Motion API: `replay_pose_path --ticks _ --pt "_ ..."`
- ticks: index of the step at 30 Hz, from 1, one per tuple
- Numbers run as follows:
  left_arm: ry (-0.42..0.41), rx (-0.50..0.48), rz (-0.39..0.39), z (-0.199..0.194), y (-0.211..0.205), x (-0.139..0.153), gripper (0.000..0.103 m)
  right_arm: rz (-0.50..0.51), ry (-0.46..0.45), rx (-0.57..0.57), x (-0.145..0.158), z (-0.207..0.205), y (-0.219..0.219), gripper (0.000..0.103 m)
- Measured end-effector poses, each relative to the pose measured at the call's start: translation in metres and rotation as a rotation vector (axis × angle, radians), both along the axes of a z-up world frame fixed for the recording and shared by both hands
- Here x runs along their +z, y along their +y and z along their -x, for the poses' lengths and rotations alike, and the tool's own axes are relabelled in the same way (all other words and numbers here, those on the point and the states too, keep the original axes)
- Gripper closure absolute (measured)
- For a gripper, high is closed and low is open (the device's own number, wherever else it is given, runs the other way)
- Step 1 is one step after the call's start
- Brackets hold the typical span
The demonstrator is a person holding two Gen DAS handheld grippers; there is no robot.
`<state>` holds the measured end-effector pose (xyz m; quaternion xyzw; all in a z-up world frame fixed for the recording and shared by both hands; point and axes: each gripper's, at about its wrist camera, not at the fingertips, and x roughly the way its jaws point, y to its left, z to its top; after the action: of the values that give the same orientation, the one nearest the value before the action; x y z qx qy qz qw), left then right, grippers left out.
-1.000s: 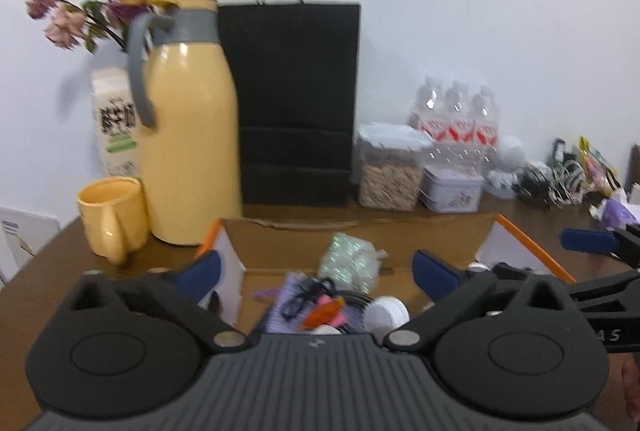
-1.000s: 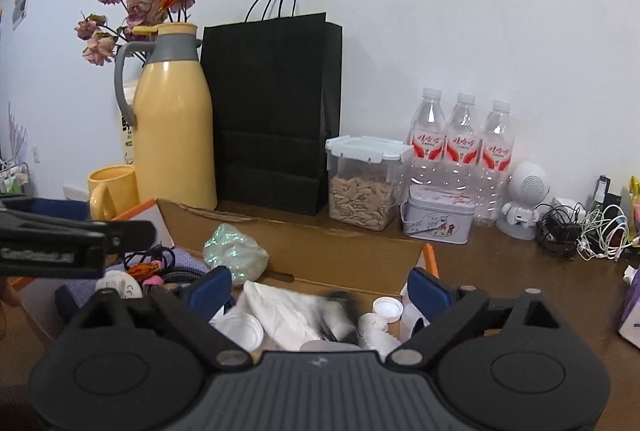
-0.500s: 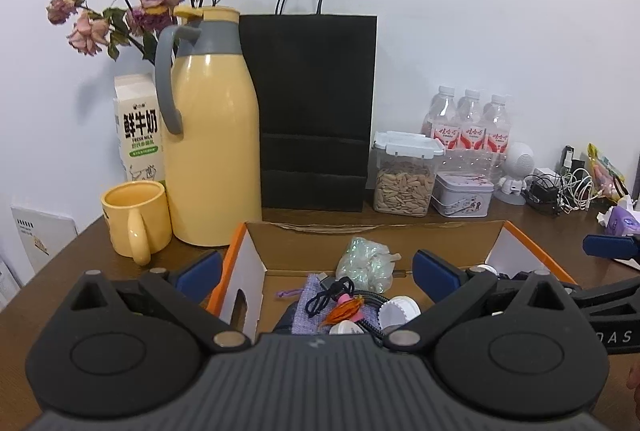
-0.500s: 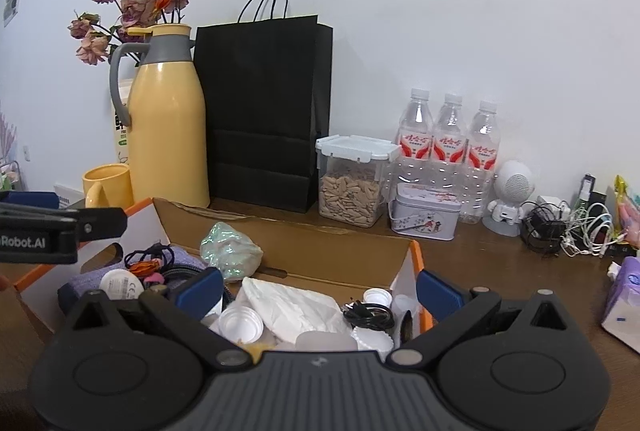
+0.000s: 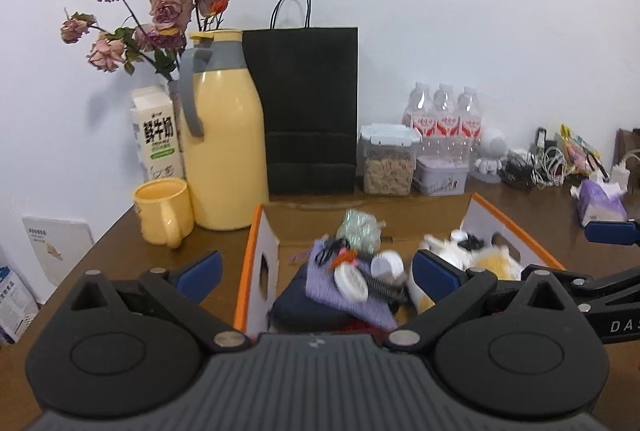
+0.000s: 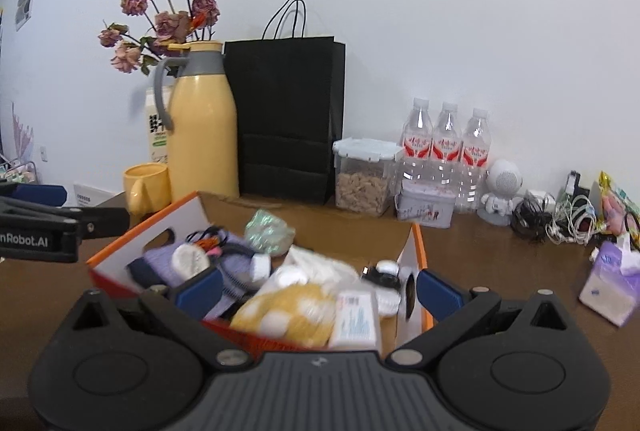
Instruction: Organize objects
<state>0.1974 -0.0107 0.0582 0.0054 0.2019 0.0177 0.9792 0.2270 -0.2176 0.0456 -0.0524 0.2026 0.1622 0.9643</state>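
Nearest, both claws stand wide with nothing between the pads: the left gripper [image 5: 316,267] straddles the box's left wall, the right gripper [image 6: 318,287] straddles its right end. The box [image 6: 416,243], orange-edged cardboard with a cut-out handhold in each end wall, sits on the table [image 6: 500,259] at 12 o'clock from both claws, heaped with small things. It looks light and fairly stiff, though the thin walls would likely buckle under a hard pinch; the handholds or the top rim of the end walls seem the safest places to grip. Inside, the purple cloth [image 5: 352,295] is soft and limp, the white caps [image 6: 188,258] are small, hard and probably slippery, and the yellow cloth [image 6: 288,311] is blurred. What lies beneath the heap is hidden, and the box's near wall is cut off by the gripper bodies. Farther, at 10 o'clock, stand a mug [image 5: 162,211] and a jug [image 5: 224,159]; at 12 a black bag [image 5: 308,111]; at 1 o'clock a jar [image 6: 366,175] and bottles [image 6: 446,151]. The cable tangle [image 6: 560,219] at 2 o'clock is too small to sort out.
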Motion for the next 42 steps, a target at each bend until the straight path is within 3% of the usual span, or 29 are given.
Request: replay_pose_path --ticks 14,22,42 --pt "0.214 0.005 0.06 0.071 0.006 -0.054 0.0 -0.007 0.129 -0.031 -0.025 0.078 -0.006 0.0" --pt "0.216 -0.003 0.072 0.091 0.004 -0.056 0.0 0.006 0.162 -0.044 -0.032 0.095 -0.006 0.0" --pt "0.199 -0.008 0.068 0.095 0.0 -0.05 0.0 -0.001 0.151 -0.043 -0.027 0.102 -0.008 0.0"
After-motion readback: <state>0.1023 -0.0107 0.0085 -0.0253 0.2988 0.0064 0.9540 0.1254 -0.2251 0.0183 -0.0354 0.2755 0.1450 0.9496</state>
